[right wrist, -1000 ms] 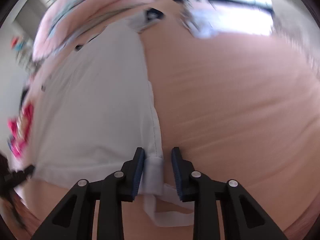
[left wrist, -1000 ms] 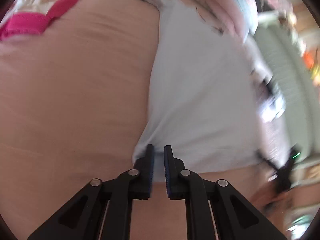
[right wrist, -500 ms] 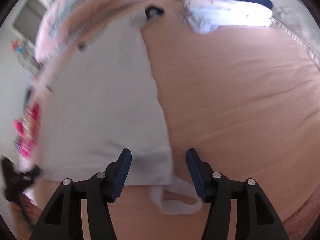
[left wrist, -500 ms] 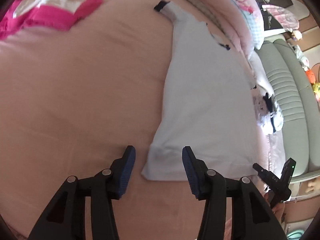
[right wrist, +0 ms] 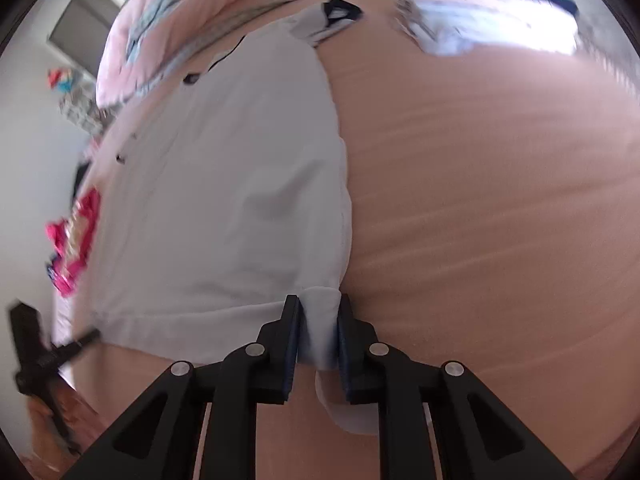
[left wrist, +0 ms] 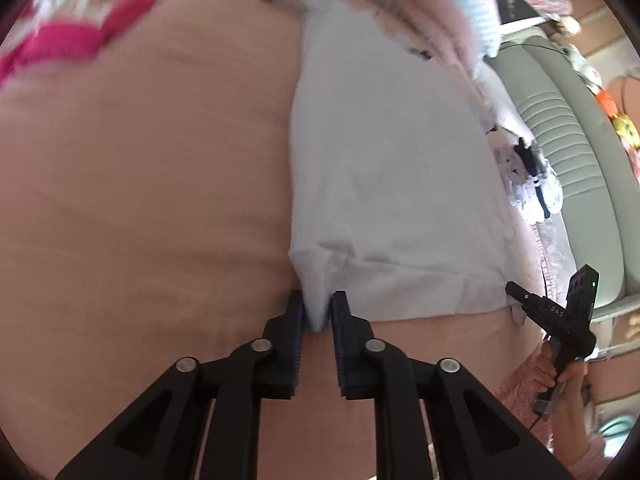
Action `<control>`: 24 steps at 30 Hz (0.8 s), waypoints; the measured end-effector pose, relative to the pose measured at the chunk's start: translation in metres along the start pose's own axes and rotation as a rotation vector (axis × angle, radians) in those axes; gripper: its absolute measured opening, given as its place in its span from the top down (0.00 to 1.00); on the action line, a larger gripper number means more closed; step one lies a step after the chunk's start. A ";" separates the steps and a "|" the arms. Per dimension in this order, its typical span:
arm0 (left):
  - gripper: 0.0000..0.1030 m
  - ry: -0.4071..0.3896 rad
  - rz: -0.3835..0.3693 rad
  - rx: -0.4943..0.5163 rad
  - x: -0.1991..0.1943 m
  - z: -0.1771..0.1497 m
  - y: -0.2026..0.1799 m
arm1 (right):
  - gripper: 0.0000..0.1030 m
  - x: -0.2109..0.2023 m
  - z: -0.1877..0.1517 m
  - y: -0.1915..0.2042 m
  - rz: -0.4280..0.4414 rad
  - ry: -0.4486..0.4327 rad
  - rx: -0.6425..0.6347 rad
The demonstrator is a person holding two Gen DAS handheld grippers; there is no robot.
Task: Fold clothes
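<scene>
A pale white garment (left wrist: 392, 184) lies lengthwise on a pink bedsheet (left wrist: 140, 200), with a dark-trimmed end at the far side. My left gripper (left wrist: 318, 312) is shut on the garment's near left corner, which bunches between the pads. My right gripper (right wrist: 319, 328) is shut on the near right corner of the same garment (right wrist: 224, 208). A loose white loop of fabric (right wrist: 352, 416) hangs below the right jaws. The right gripper also shows at the right in the left wrist view (left wrist: 560, 320).
A pink and white garment (left wrist: 76, 36) lies at the far left of the bed. A pink patterned quilt (left wrist: 420, 4) is heaped at the far end. A white and navy garment (right wrist: 480, 12) lies far right. A grey-green padded headboard (left wrist: 568, 128) stands beside the bed.
Both grippers were open around the garment's near corners half a second ago; both have now closed on those corners, and the hem bunches up at each.
</scene>
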State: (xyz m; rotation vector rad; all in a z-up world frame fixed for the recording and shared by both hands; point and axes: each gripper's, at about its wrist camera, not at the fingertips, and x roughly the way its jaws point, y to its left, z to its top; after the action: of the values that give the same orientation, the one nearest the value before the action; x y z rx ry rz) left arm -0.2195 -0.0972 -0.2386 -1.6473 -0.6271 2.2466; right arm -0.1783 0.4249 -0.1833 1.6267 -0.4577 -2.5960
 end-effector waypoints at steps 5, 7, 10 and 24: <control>0.95 -0.051 -0.009 -0.026 -0.009 0.005 -0.008 | 0.92 -0.005 0.005 -0.004 0.044 -0.014 0.029; 0.95 -0.088 -0.002 0.029 -0.033 -0.002 -0.019 | 0.92 -0.014 0.002 -0.001 0.061 -0.025 0.041; 0.95 -0.105 -0.011 0.116 -0.067 -0.009 -0.032 | 0.93 -0.063 -0.016 -0.004 0.108 -0.064 0.054; 0.93 0.113 0.011 0.111 -0.094 -0.089 -0.024 | 0.92 -0.067 -0.082 0.007 0.065 0.144 0.106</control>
State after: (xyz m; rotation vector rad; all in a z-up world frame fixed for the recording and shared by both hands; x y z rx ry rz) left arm -0.1067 -0.1053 -0.1716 -1.7119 -0.4583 2.1372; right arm -0.0760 0.4126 -0.1559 1.7840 -0.6367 -2.4257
